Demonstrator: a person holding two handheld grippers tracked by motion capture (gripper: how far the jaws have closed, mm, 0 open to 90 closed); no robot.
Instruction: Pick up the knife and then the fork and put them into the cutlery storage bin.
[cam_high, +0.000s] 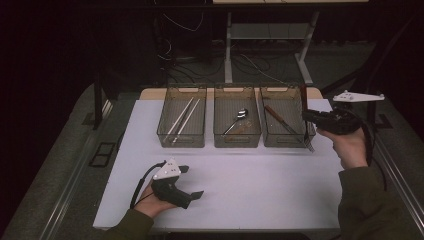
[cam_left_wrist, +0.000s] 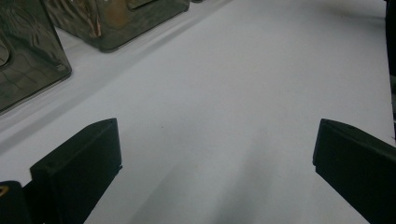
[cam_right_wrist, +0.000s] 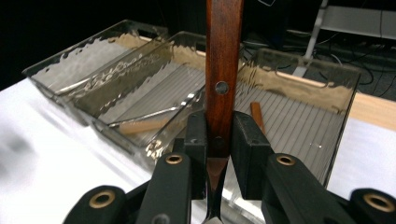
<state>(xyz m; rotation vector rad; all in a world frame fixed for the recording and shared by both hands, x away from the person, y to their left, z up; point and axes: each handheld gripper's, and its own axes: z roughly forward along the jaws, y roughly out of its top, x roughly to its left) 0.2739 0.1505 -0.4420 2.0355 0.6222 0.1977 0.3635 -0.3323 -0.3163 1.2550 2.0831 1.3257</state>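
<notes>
Nearest the person, the left gripper (cam_high: 187, 182) sits low over the white tabletop (cam_high: 250, 185), held in the left hand (cam_high: 150, 202) at the front left. Its jaws are spread wide with nothing between them; in the left gripper view you just see bare tabletop between the two black pads.

Further out on the right, the right hand (cam_high: 350, 147) has the right gripper (cam_high: 306, 116) raised over the near right corner of the rightmost bin (cam_high: 285, 140). Its jaws are clamped on a fork (cam_high: 306, 127) with a wooden handle. In the right gripper view the dark wood handle (cam_right_wrist: 223, 70) stands straight up between the pads, rivets showing, with the metal neck running down below them. In the high view the fork hangs roughly upright, tines down near the bin's front right corner, handle end up. Can't tell if the tines touch the bin or the tabletop.

Behind that, three clear bins stand side by side along the far part of the tabletop. The left bin (cam_high: 165, 135) has a pair of pale chopsticks (cam_high: 184, 116) lying lengthwise. The middle bin (cam_high: 220, 137) holds a metal spoon (cam_high: 236, 120) plus something with a wooden handle beside it, hard to make out. The rightmost bin has a knife (cam_high: 280, 120) with a wooden handle lying diagonally.

Past the tabletop it's dark floor, cables and table legs (cam_high: 228, 50).
</notes>
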